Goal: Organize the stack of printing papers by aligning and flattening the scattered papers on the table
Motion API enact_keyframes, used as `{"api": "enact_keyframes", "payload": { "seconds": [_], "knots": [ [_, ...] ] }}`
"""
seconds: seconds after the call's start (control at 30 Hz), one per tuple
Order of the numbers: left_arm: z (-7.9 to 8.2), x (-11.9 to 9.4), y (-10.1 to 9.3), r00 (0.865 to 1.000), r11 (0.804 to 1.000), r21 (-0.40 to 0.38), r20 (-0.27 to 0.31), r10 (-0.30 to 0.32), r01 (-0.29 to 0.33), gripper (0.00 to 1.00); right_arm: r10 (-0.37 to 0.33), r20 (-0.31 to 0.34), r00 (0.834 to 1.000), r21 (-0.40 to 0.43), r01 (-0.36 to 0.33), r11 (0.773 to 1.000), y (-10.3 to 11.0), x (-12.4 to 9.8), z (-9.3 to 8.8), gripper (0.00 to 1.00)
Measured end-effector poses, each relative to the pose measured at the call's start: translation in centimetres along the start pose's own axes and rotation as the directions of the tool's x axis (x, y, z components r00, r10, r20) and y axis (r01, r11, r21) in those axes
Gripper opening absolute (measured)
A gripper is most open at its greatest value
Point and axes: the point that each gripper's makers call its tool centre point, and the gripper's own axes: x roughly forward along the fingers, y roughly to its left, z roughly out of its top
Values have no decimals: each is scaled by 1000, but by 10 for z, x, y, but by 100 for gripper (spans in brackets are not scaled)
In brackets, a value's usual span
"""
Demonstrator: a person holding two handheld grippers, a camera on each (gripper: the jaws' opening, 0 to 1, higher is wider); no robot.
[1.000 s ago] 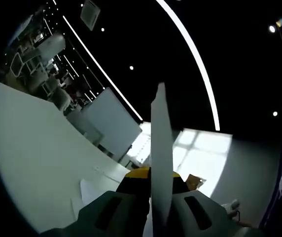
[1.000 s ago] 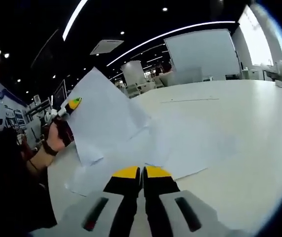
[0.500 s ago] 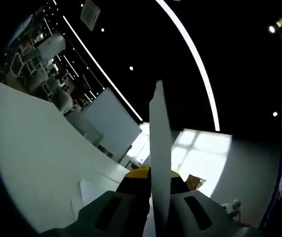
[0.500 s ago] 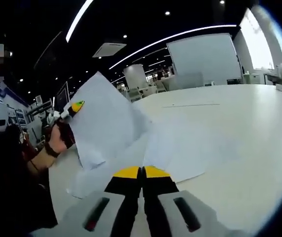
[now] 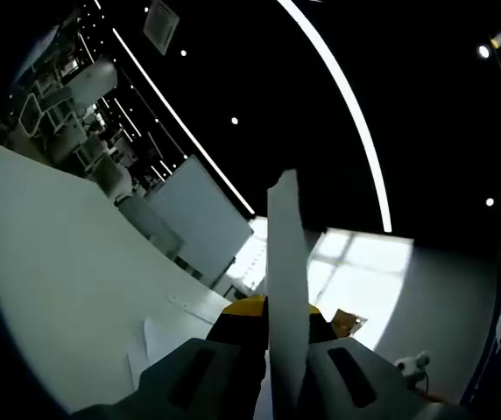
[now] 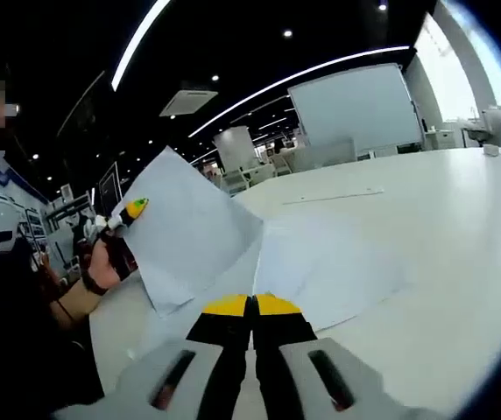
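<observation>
White paper is what we find in both views. In the left gripper view, our left gripper [image 5: 272,317] has its yellow-tipped jaws clamped on a raised sheet [image 5: 285,280], which we see nearly edge-on as a pale strip rising between the jaws towards the dark ceiling. Below and to the left of the jaws, the corner of another sheet [image 5: 150,346] lies on the white table [image 5: 67,280]. Beyond the table edge stands a large white board [image 5: 200,219], with long ceiling light strips [image 5: 347,105] above it.

In the right gripper view we see the same raised sheet [image 6: 194,232] face-on, held well up off the table and tilted, with the left gripper [image 6: 130,210] pinching its upper left corner; the person's hand [image 6: 102,262] wraps the handle below. Beneath it, the scattered papers [image 6: 321,276] lie flat on the table [image 6: 461,262], overlapping one another loosely, their edges out of line. Our right gripper [image 6: 251,306] sits low over the near edge of these papers with its jaws pressed together; from this angle we think its tips are at or just above the nearest sheet, but we cannot tell whether any paper is caught between them. A white board [image 6: 356,105] stands at the far side of the table.
</observation>
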Motion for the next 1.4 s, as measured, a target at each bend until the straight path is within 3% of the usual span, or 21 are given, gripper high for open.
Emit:
{"api": "enact_keyframes", "payload": {
  "seconds": [0.67, 1.4],
  "knots": [
    [0, 0, 0, 1000, 1000, -8, 0, 0, 0, 6, -28, 99, 995, -26, 31, 999, -2, -8, 26, 0],
    [-2, 0, 0, 1000, 1000, -9, -8, 0, 0, 6, -94, 265, 960, -61, 114, 992, -12, -34, 62, 0]
  ]
}}
